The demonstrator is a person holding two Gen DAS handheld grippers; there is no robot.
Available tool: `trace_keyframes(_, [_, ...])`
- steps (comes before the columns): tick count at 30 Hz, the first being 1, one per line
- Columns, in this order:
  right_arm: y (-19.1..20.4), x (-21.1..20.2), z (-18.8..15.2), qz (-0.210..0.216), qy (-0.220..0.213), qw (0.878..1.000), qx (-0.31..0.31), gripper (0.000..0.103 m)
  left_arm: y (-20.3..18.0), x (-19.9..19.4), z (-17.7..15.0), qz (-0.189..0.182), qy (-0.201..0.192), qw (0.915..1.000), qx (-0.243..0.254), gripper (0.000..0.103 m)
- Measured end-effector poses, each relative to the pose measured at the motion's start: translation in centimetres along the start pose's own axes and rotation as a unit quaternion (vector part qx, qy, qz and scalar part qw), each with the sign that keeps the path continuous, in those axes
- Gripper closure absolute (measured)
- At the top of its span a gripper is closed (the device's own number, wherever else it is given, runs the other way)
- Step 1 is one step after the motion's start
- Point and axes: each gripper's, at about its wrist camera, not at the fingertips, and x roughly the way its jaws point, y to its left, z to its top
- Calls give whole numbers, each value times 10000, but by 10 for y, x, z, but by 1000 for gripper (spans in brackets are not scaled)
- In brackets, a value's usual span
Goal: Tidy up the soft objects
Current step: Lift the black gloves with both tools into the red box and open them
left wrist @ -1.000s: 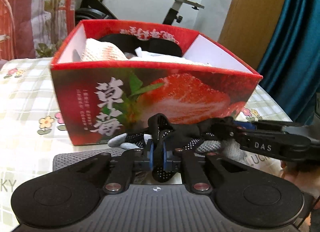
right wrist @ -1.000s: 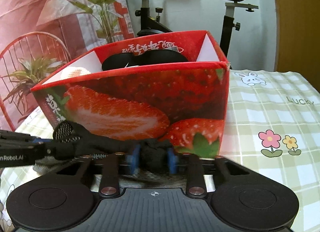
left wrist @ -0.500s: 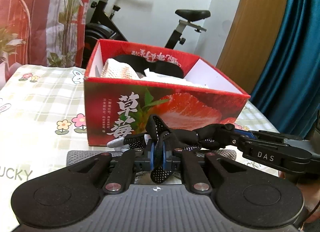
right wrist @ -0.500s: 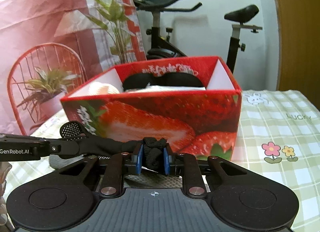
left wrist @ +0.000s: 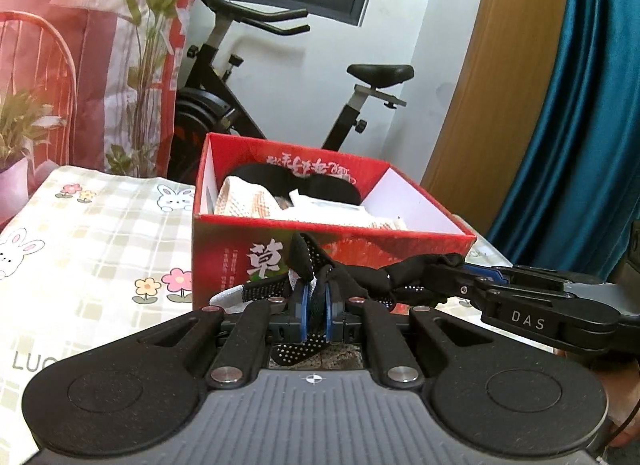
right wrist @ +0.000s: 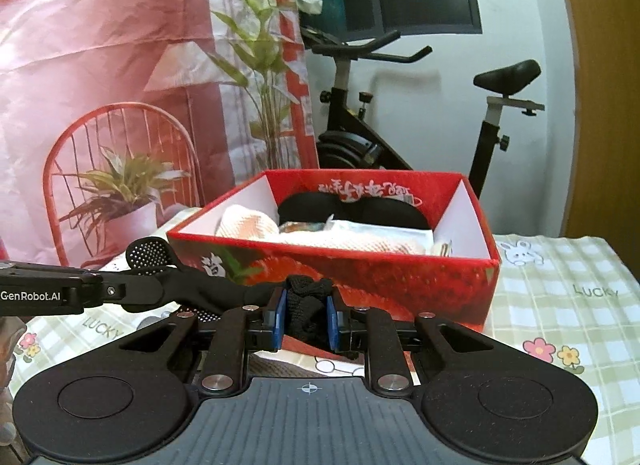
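Both sets of jaws are clamped on one black dotted glove — left gripper one end, right gripper the other — stretched crosswise just in front of the strawberry box, below its rim.

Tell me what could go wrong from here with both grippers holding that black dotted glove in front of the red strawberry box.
The black dotted fabric glove is stretched between the left gripper and right gripper; uneven pulling may yank it free. The red strawberry-printed cardboard box already looks full, so the glove might catch its front rim.
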Motion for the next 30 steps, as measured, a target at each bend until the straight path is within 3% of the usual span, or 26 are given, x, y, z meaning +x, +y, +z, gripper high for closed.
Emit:
trace_keyframes(17, [6,1,17,123,-149,9995,-243,85,2,-5,8,-17,-154,9999,-30,94])
trace_keyframes(30, [-12,32,66,203,-373,9984,-364,85,-11,13,67,-136,-518,9982,274,94])
